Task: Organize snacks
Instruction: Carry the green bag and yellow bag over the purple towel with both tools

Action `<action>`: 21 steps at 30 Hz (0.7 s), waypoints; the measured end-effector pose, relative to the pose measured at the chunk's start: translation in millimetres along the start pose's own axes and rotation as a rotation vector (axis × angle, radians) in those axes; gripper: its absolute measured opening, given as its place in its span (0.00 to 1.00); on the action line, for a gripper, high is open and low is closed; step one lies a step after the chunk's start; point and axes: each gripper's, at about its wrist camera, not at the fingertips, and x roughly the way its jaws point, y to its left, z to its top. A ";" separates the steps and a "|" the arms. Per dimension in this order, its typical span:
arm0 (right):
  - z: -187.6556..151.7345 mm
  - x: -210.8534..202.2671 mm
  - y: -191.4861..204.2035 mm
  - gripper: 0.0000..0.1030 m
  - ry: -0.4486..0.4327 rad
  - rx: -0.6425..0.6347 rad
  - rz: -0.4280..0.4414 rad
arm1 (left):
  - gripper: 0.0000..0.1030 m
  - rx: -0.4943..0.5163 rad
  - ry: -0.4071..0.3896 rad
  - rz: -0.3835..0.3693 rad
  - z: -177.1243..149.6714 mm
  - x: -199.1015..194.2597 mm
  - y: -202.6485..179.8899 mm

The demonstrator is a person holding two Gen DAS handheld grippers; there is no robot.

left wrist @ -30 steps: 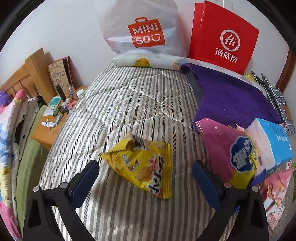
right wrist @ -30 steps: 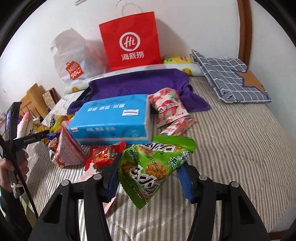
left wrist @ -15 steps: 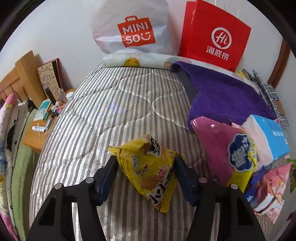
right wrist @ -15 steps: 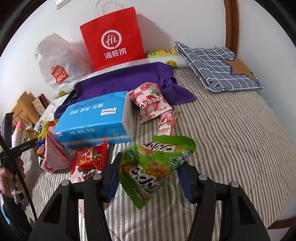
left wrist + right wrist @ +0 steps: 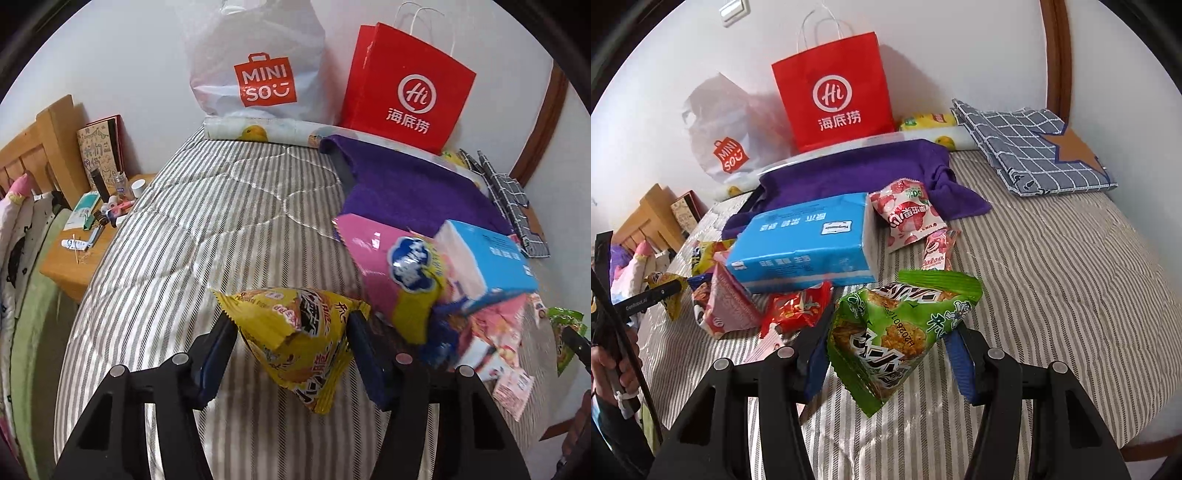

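My left gripper (image 5: pixel 291 343) has its blue pads pressed on both sides of a crinkly yellow foil snack packet (image 5: pixel 295 336), pyramid-shaped, printed with black-and-white characters and a picture of golden crackers; its top seam is serrated and its lower corner hangs below the jaws, above the grey-and-white striped quilt (image 5: pixel 207 229). The jaws stand partly closed, about the packet's width.

My right gripper (image 5: pixel 886 350) is clamped the same way on a bright green foil snack packet (image 5: pixel 897 328) of the same pyramid shape, with a ribbed top seam, bold black lettering and a picture of puffed rice cakes. It too hangs clear of the quilt.

Behind the green packet lies the loose heap: a blue plastic-wrapped tissue pack (image 5: pixel 805 243) resting on other wrappers, a red glossy sachet (image 5: pixel 794 310) just beside my left-hand pad, a pink-and-white strawberry-print pouch (image 5: pixel 905 214) leaning on the tissue pack's end, and a slim pink bar wrapper (image 5: pixel 938 251) below it. From the left view, a large pink and yellow bag (image 5: pixel 395 266) sits just right of the yellow packet.
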 end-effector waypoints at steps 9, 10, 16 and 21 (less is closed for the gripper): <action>2.4 -12.8 2.8 0.54 -0.021 -0.022 0.006 | 0.57 -0.004 -0.010 -0.039 -3.6 -28.6 -15.5; 4.1 -14.2 3.6 0.54 -0.026 -0.025 0.005 | 0.57 0.000 -0.014 -0.041 -2.8 -31.3 -17.8; 20.8 -15.2 3.6 0.54 -0.038 -0.034 -0.010 | 0.57 0.036 -0.048 -0.051 11.6 -47.1 -39.2; 42.1 -10.9 3.0 0.54 -0.047 -0.048 -0.039 | 0.57 0.052 -0.061 -0.089 34.1 -48.6 -57.1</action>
